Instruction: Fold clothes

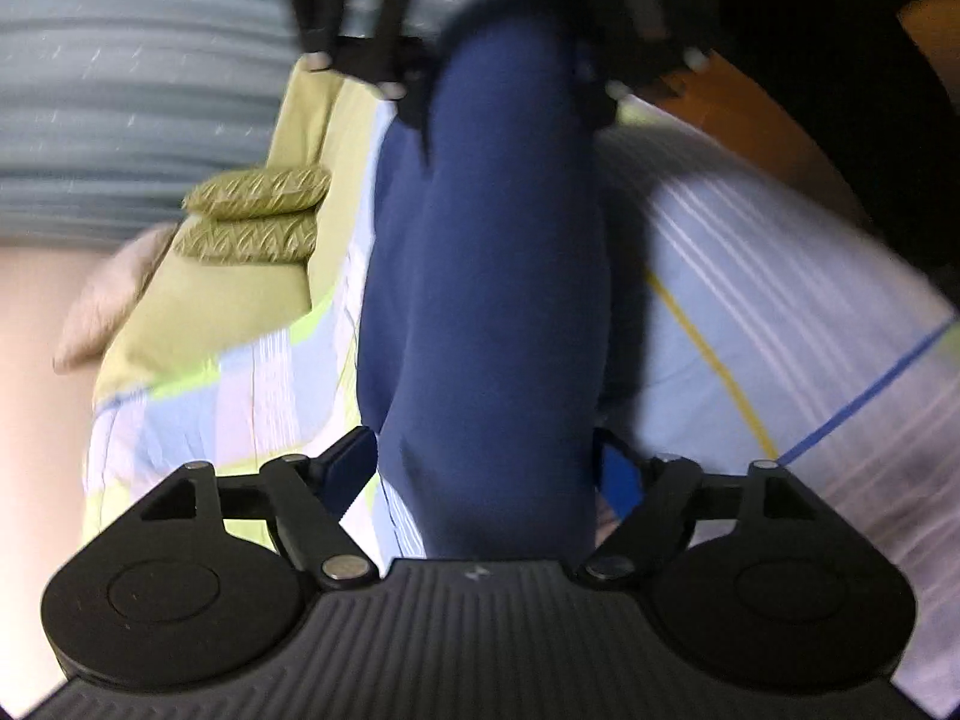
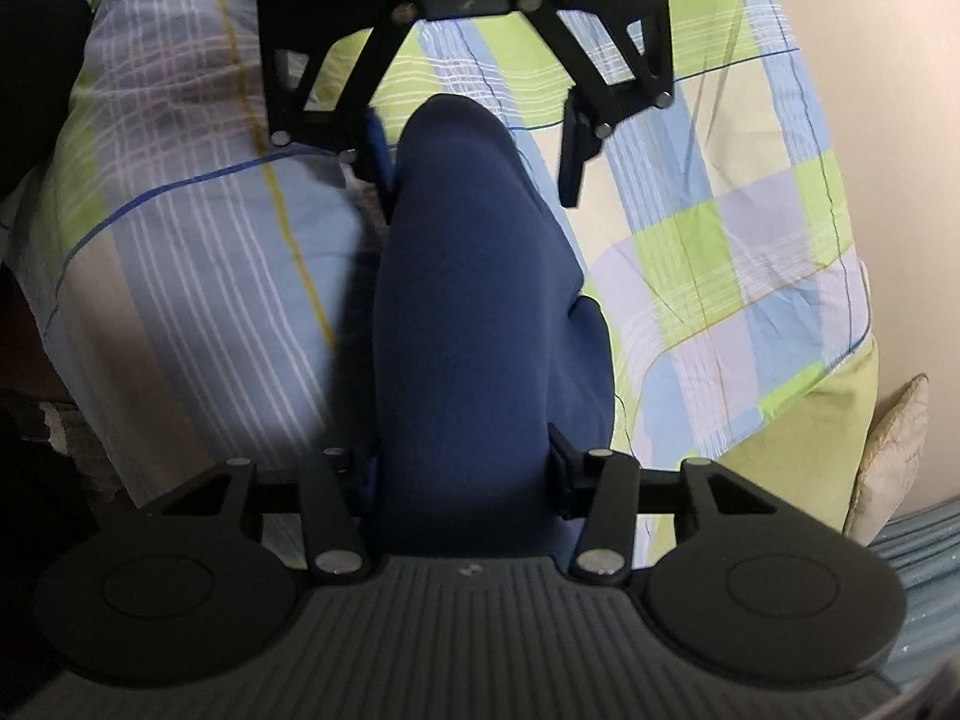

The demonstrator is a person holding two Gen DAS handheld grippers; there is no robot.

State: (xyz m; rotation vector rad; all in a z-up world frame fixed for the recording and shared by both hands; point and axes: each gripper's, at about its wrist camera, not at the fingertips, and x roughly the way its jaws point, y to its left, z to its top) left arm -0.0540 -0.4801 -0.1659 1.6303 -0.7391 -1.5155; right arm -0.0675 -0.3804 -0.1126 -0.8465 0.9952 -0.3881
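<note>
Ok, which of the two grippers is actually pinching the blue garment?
The right gripper: its jaws press the blue garment from both sides. The left gripper has its jaws wide, one clear of the cloth.

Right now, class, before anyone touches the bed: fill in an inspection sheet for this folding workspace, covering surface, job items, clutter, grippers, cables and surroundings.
Surface: checked bed sheet in blue, green and lilac, slightly creased.
Job's things: one navy garment, bunched into a long band that runs between the two grippers.
Clutter: two green quilted cushions stacked at the sheet's edge, with a beige pillow beside them.
Grippers: the left gripper is open, with the garment's end lying between its fingers. The right gripper is clamped on the other end.
Cables: nothing seen.
Surroundings: striped blue-grey fabric and a pale wall.
</note>
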